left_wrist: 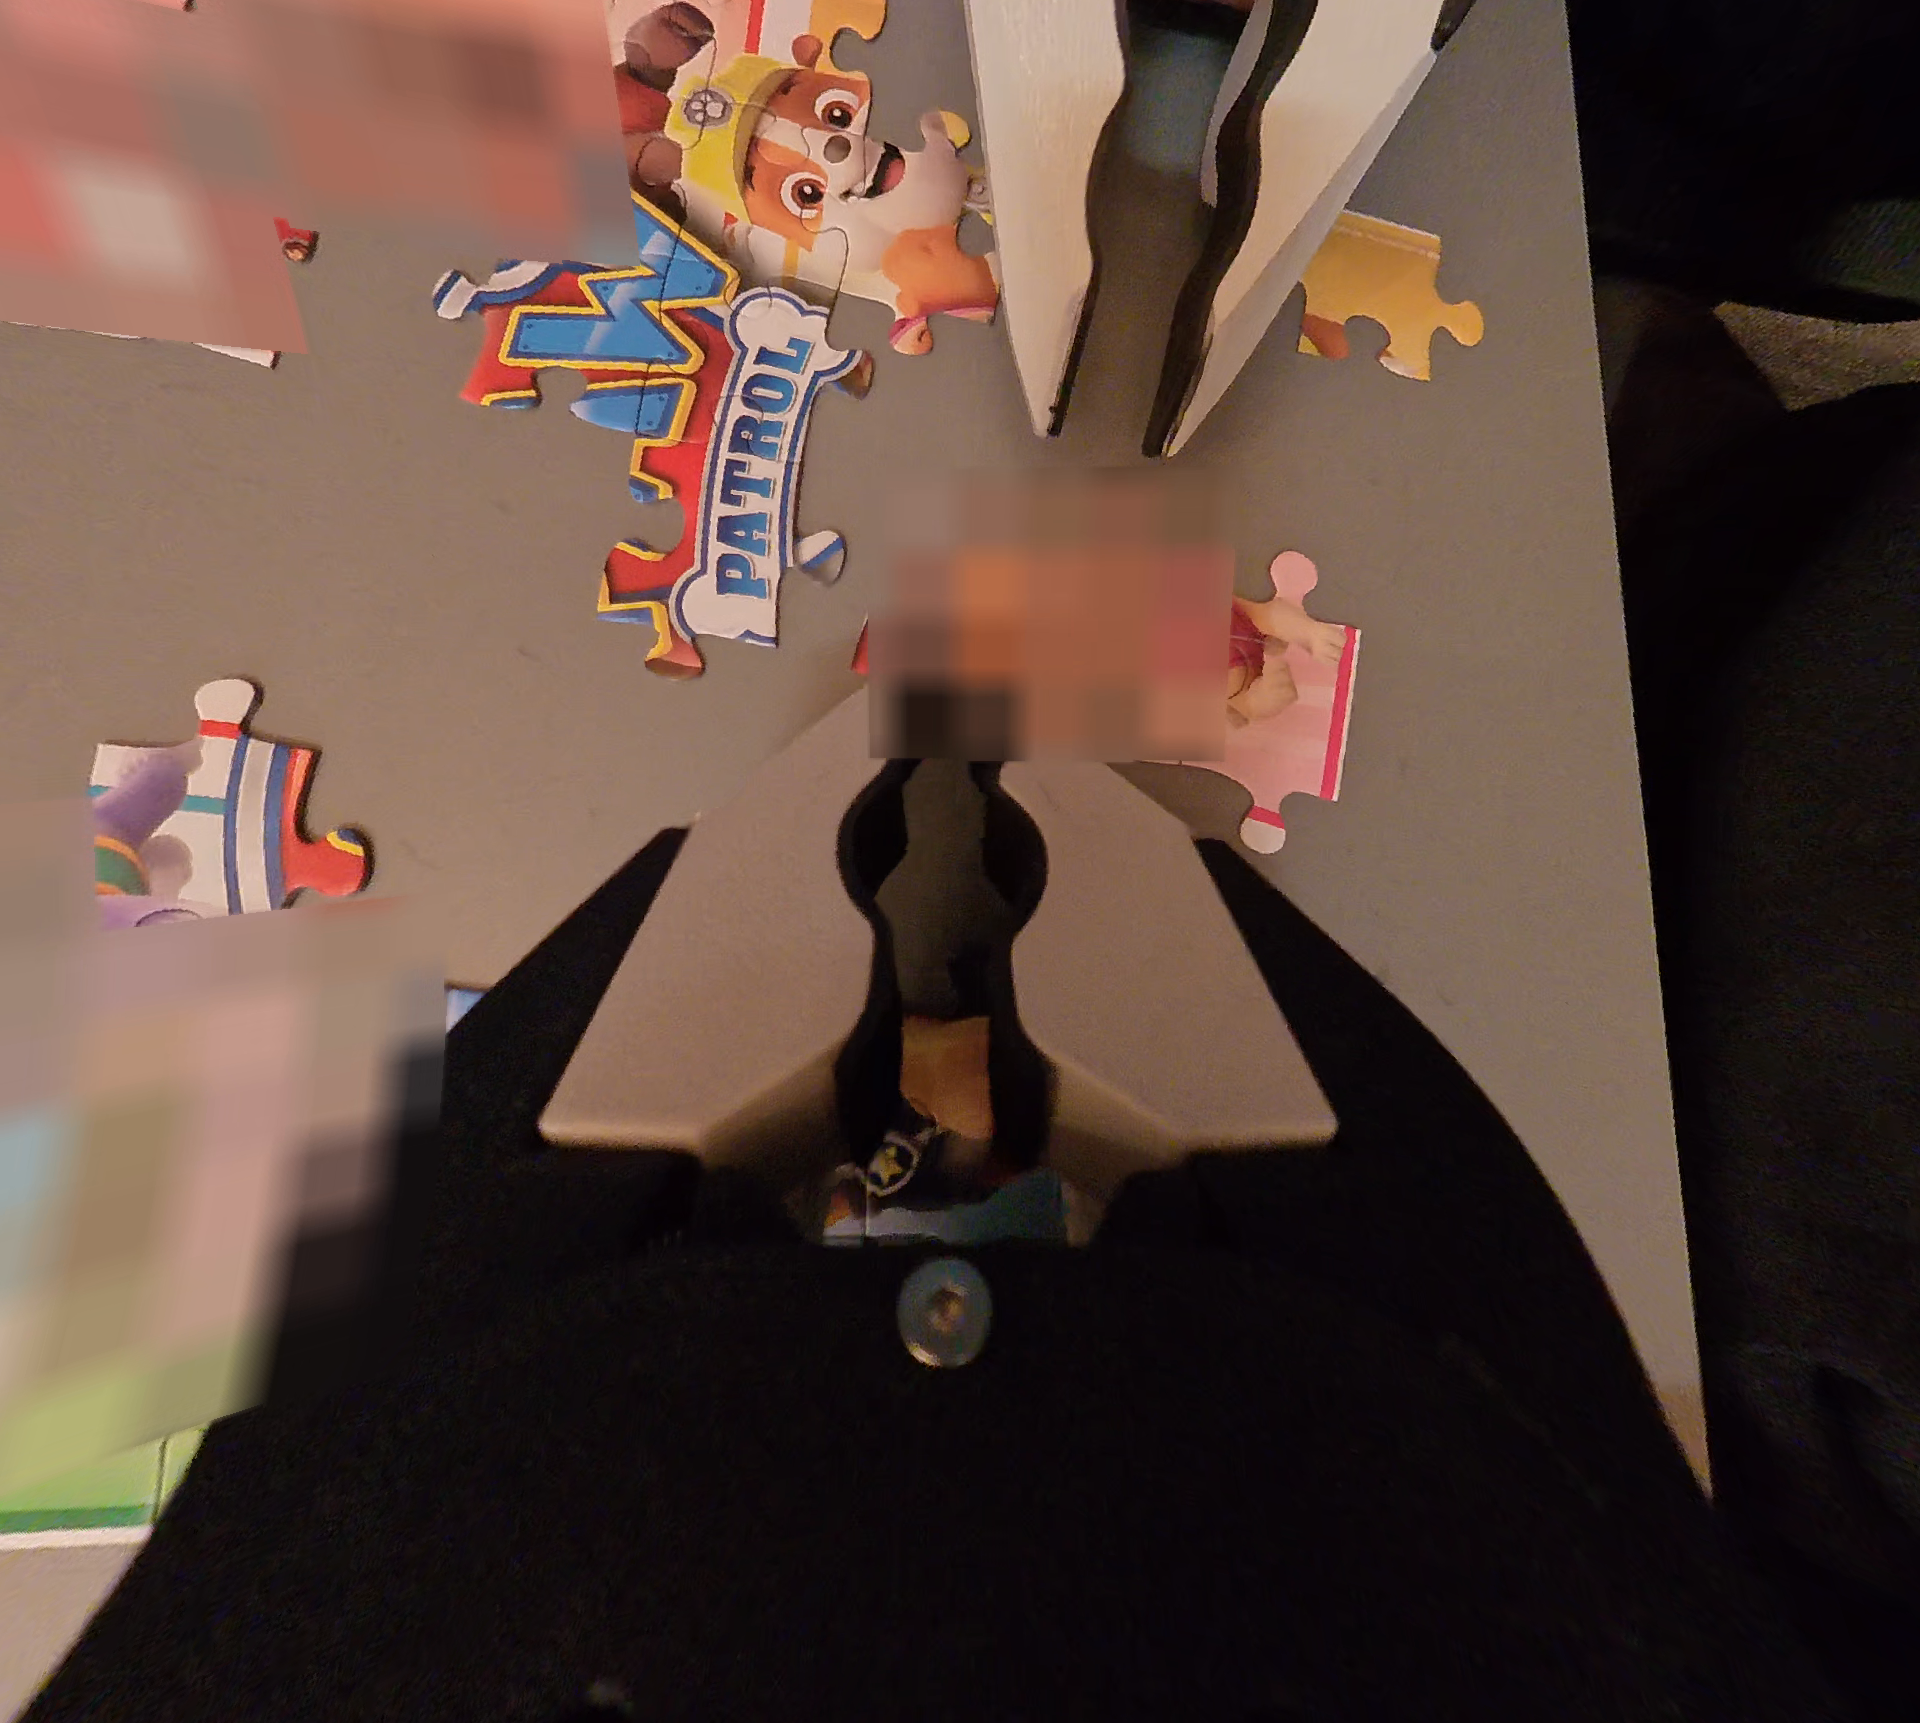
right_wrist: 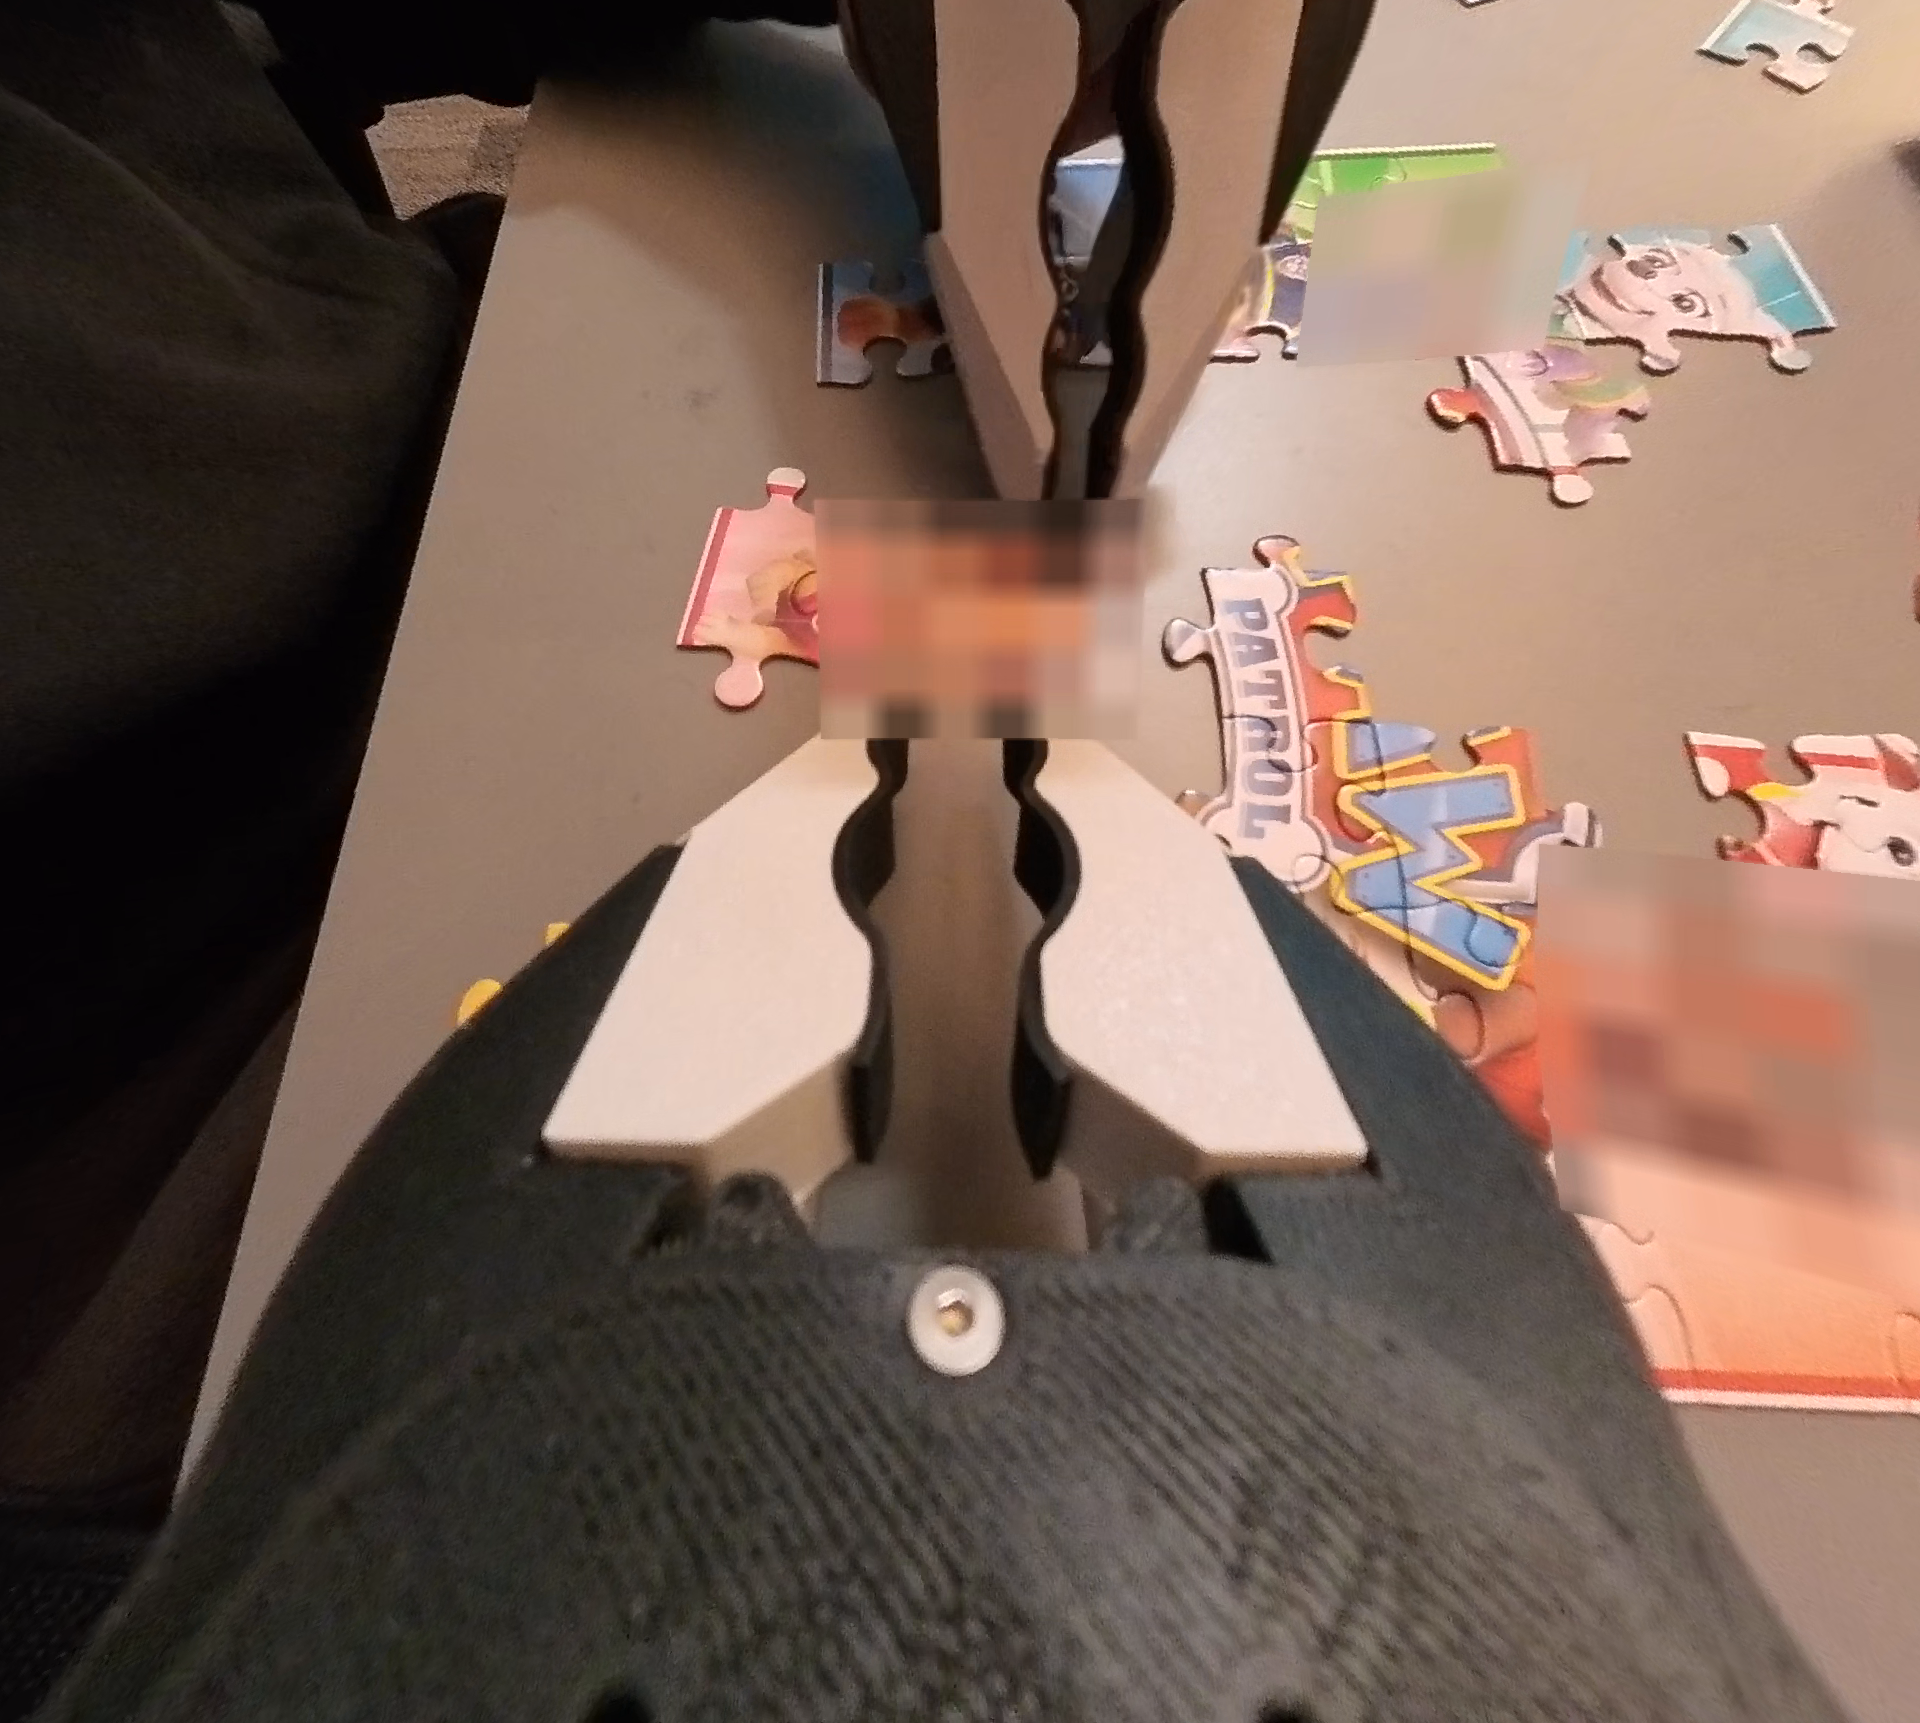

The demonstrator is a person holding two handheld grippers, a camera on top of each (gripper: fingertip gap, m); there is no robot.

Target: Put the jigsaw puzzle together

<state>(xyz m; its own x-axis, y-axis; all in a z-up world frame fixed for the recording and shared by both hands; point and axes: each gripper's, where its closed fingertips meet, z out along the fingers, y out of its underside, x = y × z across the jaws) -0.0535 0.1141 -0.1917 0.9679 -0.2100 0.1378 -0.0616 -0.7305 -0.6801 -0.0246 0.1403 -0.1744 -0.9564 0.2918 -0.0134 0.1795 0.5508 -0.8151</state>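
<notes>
Pink puzzle piece [left_wrist: 1299,697] by the right edge of the table [left_wrist: 1455,946]. Left hand-held gripper [right_wrist: 1081,484] narrow at its near edge, contact hidden. Right hand-held gripper [left_wrist: 1103,437] slightly parted, empty, just beyond. Probably best kept low and level.

Each handheld gripper has a broad black textured body that narrows toward two pale grey wedge-shaped fingers [right_wrist: 727,977]. Wavy black rubber pads [right_wrist: 868,894] line the fingers' inner faces. A single silver screw [right_wrist: 954,1339] sits centred on the body, just behind the fingers.
</notes>
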